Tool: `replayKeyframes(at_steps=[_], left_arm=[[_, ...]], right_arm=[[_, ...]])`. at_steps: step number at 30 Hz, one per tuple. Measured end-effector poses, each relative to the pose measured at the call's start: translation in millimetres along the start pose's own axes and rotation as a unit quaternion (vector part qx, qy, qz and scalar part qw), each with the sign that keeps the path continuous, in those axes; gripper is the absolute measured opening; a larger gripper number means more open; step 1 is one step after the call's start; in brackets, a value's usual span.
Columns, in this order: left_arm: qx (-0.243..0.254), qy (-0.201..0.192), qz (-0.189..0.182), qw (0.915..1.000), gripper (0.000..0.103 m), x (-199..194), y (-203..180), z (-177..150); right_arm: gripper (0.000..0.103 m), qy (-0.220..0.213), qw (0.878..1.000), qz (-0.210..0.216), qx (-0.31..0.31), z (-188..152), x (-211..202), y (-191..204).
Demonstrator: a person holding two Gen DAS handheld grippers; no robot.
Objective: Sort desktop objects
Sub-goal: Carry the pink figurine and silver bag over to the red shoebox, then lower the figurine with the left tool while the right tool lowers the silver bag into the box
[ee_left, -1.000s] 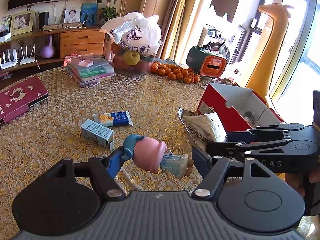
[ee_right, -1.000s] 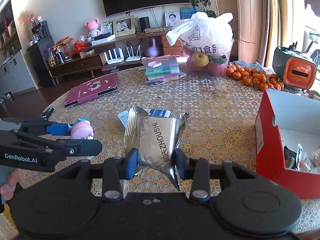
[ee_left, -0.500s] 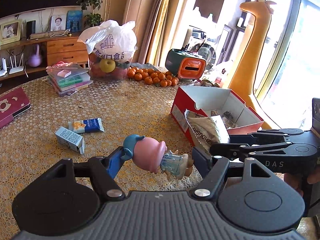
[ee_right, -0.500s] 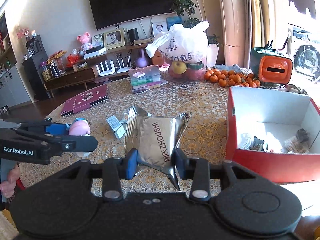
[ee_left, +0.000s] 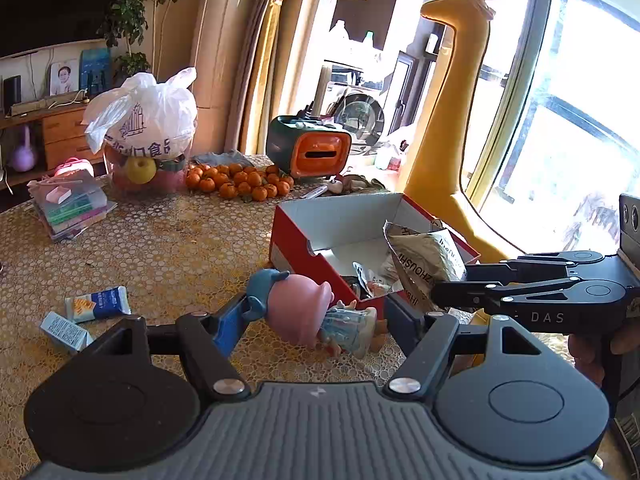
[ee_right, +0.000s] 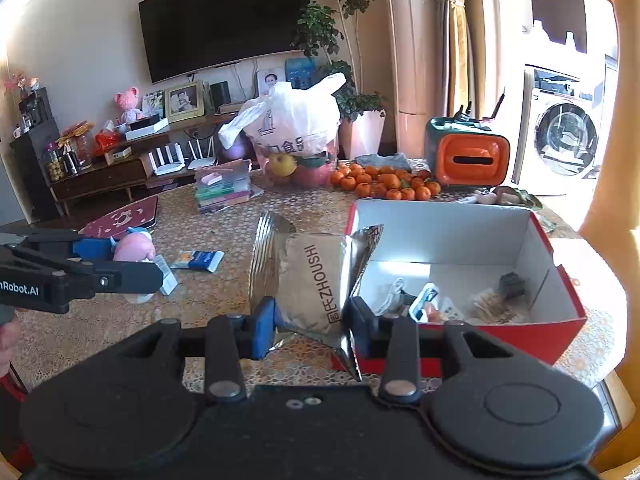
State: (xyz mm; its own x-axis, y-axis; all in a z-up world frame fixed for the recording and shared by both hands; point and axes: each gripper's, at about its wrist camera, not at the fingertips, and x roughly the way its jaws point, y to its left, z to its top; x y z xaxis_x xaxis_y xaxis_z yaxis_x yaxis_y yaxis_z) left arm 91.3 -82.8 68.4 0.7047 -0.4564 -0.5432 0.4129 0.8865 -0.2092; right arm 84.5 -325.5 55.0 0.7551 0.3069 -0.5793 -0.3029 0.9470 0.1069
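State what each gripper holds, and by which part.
Left gripper: doll, clamped head to feet. Right gripper: foil packet, by its lower edge.

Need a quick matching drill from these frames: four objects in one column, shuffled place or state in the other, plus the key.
1. pink-headed toy doll
2. silver foil snack pouch
3. red cardboard box
4. pile of small oranges

A. open on the table, small items inside
B. clamped in the left gripper
C. loose beside the orange-fronted dispenser
D. clamped in the right gripper

Pairs: 1-B, 2-D, 3-A, 4-C
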Motion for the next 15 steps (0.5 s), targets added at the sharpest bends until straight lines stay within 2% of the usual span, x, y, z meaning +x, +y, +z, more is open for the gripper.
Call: replayKeyframes(at_steps=[8,15], left_arm=[[0.027,0.0,-0.031,0.9992,0.073,34.0,-35.8,20.6],[0.055,0.006,-0.035,0.9978,0.073,68.7,-58.5,33.9]], right_arm=[[0.039,-0.007,1.0,-0.03,0.0,4.9,-7.7,-34.8],[0.039,0.002,0.998,-0.062,0.002,12.8,0.3,-68.1]])
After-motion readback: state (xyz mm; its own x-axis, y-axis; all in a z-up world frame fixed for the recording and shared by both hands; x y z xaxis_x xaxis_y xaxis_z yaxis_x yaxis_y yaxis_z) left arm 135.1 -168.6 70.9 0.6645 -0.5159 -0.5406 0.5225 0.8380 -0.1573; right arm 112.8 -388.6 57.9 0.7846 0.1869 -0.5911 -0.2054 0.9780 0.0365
